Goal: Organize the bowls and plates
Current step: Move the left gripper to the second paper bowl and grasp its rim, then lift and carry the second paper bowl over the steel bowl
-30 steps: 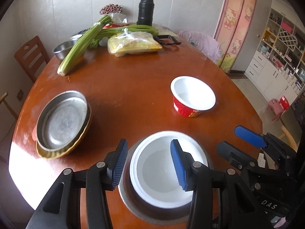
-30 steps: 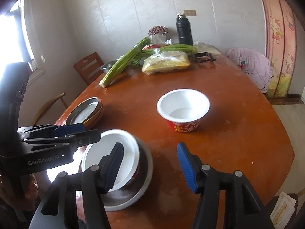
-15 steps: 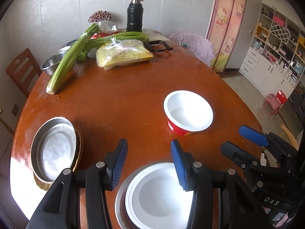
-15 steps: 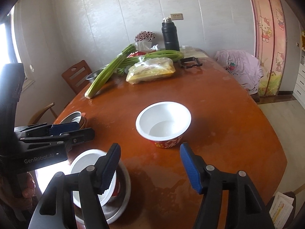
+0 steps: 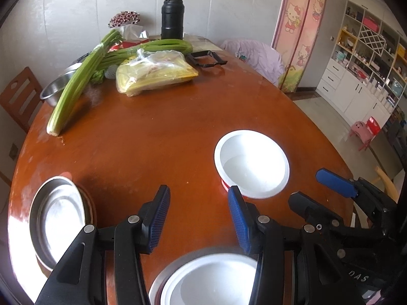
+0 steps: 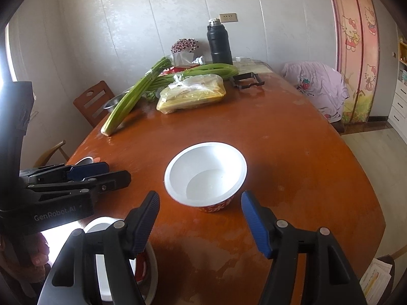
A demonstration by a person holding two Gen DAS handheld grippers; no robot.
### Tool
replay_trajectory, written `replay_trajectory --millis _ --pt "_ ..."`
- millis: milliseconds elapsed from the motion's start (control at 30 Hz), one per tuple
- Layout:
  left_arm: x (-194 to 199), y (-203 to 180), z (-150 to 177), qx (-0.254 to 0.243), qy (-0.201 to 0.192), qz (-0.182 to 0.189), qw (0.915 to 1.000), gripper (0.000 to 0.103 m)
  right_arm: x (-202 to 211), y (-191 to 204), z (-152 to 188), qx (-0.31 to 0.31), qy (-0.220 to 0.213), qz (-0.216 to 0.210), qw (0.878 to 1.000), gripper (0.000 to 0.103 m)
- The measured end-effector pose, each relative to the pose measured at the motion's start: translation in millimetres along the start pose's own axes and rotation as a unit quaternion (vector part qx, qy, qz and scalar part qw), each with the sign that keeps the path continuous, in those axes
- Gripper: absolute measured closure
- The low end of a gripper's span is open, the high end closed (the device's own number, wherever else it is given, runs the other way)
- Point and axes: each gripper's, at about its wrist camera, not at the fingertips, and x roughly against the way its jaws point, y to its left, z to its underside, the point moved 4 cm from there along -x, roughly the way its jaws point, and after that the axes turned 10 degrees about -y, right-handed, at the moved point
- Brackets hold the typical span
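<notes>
Left wrist cam first: big glossy brown table [image 5: 157, 137], pale panelled wall behind, a pink cartoon-cat door panel [image 5: 300, 25] and white shelving off to the right. At the far end there's a black thermos [image 5: 172, 16], celery stalks [image 5: 76, 86] and a bagged yellow food pack [image 5: 155, 76]. The white bowl with red sides [image 5: 251, 164] sits alone on the wood, right of centre. A second white bowl nested in a steel dish [image 5: 211, 279] is at the bottom edge, and stacked metal plates [image 5: 57, 218] are at the left edge. The left gripper [image 5: 198, 218] angles down over bare wood, jaws apart, nothing between them. The right gripper [image 5: 320, 193] pokes in from the right, near the red-sided bowl.

Right wrist cam: same table [image 6: 292, 152], same wall, lilac cloth [image 6: 318, 86] draped at the far right side. The right gripper [image 6: 201, 218] points down at the red-sided bowl [image 6: 206, 175], which sits just beyond the blue pads, untouched. Its jaws have just been opening and hold nothing. The left gripper [image 6: 101, 172] comes in from the left, above the table, with the nested bowl [image 6: 106, 254] below it.
</notes>
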Motion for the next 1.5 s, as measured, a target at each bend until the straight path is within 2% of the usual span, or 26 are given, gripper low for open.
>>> replay_trajectory --millis 500,800,1067,1233,1333,1400,1500 --pt "-46.5 -12.6 -23.1 -0.007 0.035 0.015 0.9993 0.054 -35.3 -28.2 -9.1 -0.013 0.021 0.016 1.0 0.037" --pt "-80.5 -22.7 -20.4 -0.006 0.07 0.024 0.9972 0.054 -62.8 -40.0 1.0 -0.014 0.059 0.023 0.998 0.037" --pt "-95.8 -23.6 -19.6 -0.007 0.084 0.015 0.9963 0.054 -74.2 -35.1 8.3 -0.011 0.075 0.004 0.997 0.037" --pt "-104.6 -26.3 -15.4 -0.002 0.099 0.028 0.9947 0.054 -78.1 -26.9 9.0 -0.003 0.077 -0.011 0.997 0.038" --pt "-107.0 -29.7 -11.8 -0.001 0.107 0.038 0.9935 0.06 -79.6 -22.0 9.5 -0.003 0.078 -0.019 0.997 0.039" --pt "-109.1 -31.0 -9.9 0.002 0.114 0.046 0.9925 0.068 -80.0 -19.9 9.8 -0.002 0.079 -0.02 0.997 0.039" --pt "-108.7 -31.2 -9.2 0.006 0.116 0.051 0.9919 0.072 -80.1 -15.2 10.6 0.003 0.08 -0.02 0.997 0.041"
